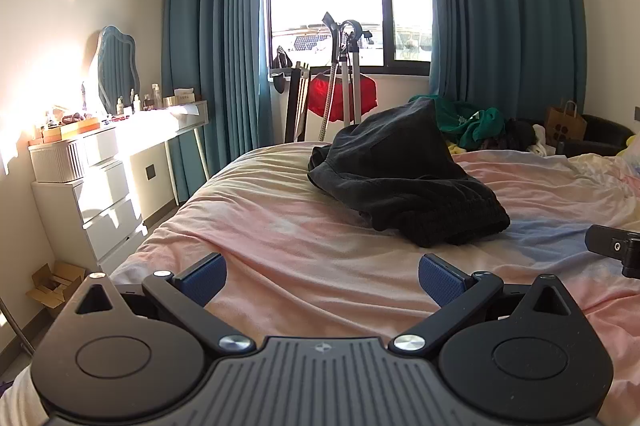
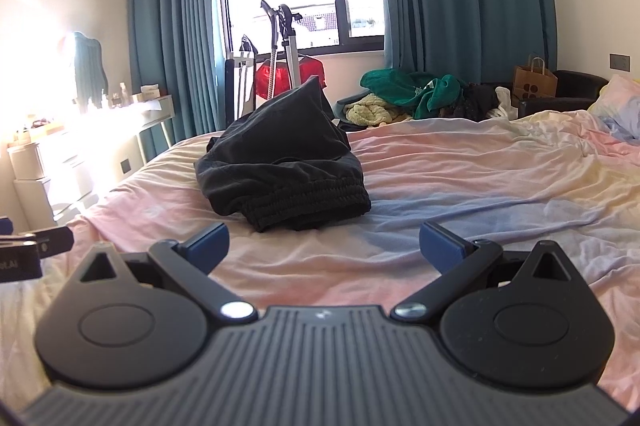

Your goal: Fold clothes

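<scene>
A dark charcoal garment (image 1: pixel 404 177) with an elastic waistband lies in a rumpled heap on the bed, one corner sticking up. It also shows in the right wrist view (image 2: pixel 284 161). My left gripper (image 1: pixel 322 276) is open and empty, low over the sheet, short of the heap. My right gripper (image 2: pixel 324 248) is open and empty, just in front of the waistband. The bed sheet (image 1: pixel 280 250) is pink, yellow and pale blue.
A pile of green, yellow and dark clothes (image 2: pixel 416 97) lies past the bed's far edge beside a paper bag (image 2: pixel 534 79). A white dresser (image 1: pixel 96 185) stands left. A garment steamer stand (image 1: pixel 344 81) and a red cloth (image 1: pixel 344 97) are by the window.
</scene>
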{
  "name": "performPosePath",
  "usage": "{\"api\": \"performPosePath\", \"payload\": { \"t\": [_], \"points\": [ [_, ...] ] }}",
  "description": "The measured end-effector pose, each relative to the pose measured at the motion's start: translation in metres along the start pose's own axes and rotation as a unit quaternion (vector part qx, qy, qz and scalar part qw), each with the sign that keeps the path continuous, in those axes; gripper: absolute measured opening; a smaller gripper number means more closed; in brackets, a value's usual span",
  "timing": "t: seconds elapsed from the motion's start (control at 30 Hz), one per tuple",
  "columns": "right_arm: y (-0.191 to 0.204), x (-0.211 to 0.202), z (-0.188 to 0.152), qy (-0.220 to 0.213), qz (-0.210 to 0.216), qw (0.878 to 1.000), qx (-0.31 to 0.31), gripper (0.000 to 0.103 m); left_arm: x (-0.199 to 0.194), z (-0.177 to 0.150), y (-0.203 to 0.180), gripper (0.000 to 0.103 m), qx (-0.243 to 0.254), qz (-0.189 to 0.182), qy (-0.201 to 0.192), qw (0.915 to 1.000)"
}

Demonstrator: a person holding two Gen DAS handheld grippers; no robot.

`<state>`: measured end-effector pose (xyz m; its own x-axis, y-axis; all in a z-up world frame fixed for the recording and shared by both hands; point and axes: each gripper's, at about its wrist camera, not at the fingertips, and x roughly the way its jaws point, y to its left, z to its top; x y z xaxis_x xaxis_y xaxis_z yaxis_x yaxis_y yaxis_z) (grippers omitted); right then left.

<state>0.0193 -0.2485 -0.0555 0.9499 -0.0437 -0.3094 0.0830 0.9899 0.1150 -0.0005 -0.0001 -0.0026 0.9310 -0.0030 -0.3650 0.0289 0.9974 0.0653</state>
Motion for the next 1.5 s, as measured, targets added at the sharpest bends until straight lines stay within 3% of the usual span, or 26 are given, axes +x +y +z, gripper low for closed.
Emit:
{"api": "performPosePath", "payload": {
  "t": [0.8,1.13,1.33,1.5],
  "points": [
    [-0.003,-0.002,0.002,0.002,-0.001,1.000,0.009,0.103,0.006,-0.007,0.001,0.103,0.001,0.002,0.004,1.0000],
    [-0.005,-0.003,0.004,0.006,0.000,1.000,0.023,0.103,0.020,-0.016,-0.009,0.103,0.027,0.029,0.015,0.9991],
    [-0.010,-0.003,0.003,0.015,-0.011,0.999,0.031,0.103,0.041,-0.013,-0.028,0.103,0.068,0.002,0.024,0.9974],
    [-0.022,-0.004,0.005,0.018,-0.021,0.998,0.055,0.103,0.081,-0.008,-0.067,0.099,0.132,-0.044,0.030,0.9898]
  ]
}}
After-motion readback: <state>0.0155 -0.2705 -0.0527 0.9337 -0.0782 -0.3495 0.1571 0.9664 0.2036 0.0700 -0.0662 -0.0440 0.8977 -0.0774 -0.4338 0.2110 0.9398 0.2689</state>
